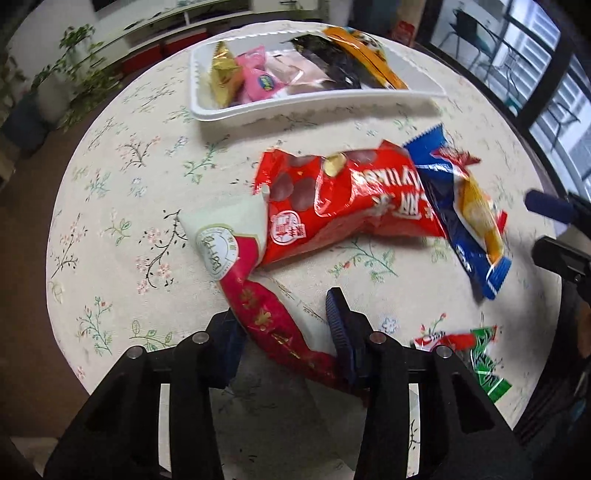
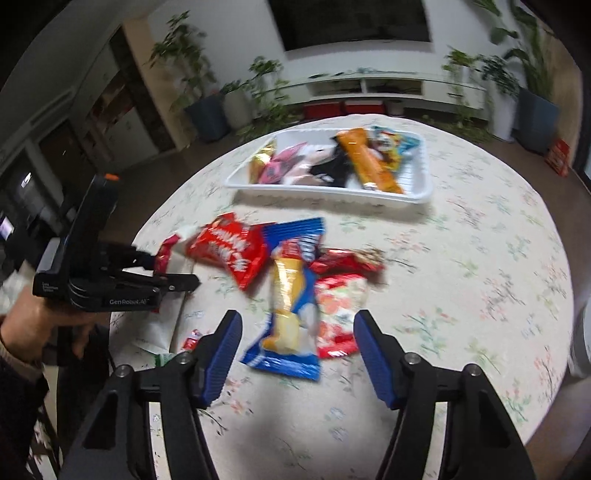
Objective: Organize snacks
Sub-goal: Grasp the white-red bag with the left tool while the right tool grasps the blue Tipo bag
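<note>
Here, floral tablecloth (image 2: 480,258); potted plants (image 2: 192,85) behind.

Beyond your jaws the round surface (image 2: 480,258) wears a pale cloth printed with small flowers. Past its far edge you see potted plants (image 2: 192,74) on the floor, a low white shelf unit (image 2: 388,88) against the wall with red boxes (image 2: 343,109) under it, and a dark screen (image 2: 351,22) above. Off to the right of your left jaws stands a window (image 1: 546,74).

Both wrist views look steeply down, close above the table (image 1: 110,177), sharing the tray (image 2: 417,195).
</note>
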Available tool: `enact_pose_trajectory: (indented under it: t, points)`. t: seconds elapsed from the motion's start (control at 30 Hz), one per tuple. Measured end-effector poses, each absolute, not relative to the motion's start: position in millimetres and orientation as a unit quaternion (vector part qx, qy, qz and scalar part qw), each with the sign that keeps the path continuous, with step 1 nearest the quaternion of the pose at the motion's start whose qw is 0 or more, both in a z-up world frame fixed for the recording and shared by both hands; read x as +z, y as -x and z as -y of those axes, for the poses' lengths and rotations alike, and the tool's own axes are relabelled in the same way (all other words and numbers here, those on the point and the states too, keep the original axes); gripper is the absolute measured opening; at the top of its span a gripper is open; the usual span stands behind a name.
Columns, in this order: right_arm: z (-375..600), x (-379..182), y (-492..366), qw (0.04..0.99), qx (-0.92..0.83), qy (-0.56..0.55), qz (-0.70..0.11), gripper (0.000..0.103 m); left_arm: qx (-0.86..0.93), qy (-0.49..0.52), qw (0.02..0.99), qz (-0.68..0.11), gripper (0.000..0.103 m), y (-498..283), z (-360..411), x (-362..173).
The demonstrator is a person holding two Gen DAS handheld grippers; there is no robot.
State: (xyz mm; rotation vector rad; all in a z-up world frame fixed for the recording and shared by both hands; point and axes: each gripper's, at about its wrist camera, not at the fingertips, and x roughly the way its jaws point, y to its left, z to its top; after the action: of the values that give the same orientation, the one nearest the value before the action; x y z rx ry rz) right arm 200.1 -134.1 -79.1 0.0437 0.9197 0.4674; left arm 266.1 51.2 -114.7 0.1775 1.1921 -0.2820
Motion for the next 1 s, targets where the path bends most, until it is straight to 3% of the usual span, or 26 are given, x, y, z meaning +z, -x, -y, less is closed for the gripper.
enact_pose_trajectory:
  t: [0.5, 0.63, 0.77, 1.0]
  points:
    - [87.1, -115.1, -234.5, 0.843, 0.206, 0.071, -0.493, 0.050, -0.079, 0.005, 0.840, -0.536, 0.040, -233.1, -71.5, -110.8]
    - [84.9, -121.1, -233.9, 0.841, 0.204, 0.084, -0.494, 0.044, -0.071, 0.005, 0.843, -0.533, 0.039, -229.1, -71.9, -111.9]
    - [87.2, -120.8, -235.8, 0.841, 0.202, 0.075, -0.496, 0.041, -0.063, 0.008, 0.847, -0.528, 0.031, -227.2, -72.9, -111.9]
    - [91.6, -120.2, -236.4, 0.841, 0.201, 0.065, -0.498, 0.035, -0.069, -0.019, 0.836, -0.544, 0.032, -223.3, -68.5, -111.7]
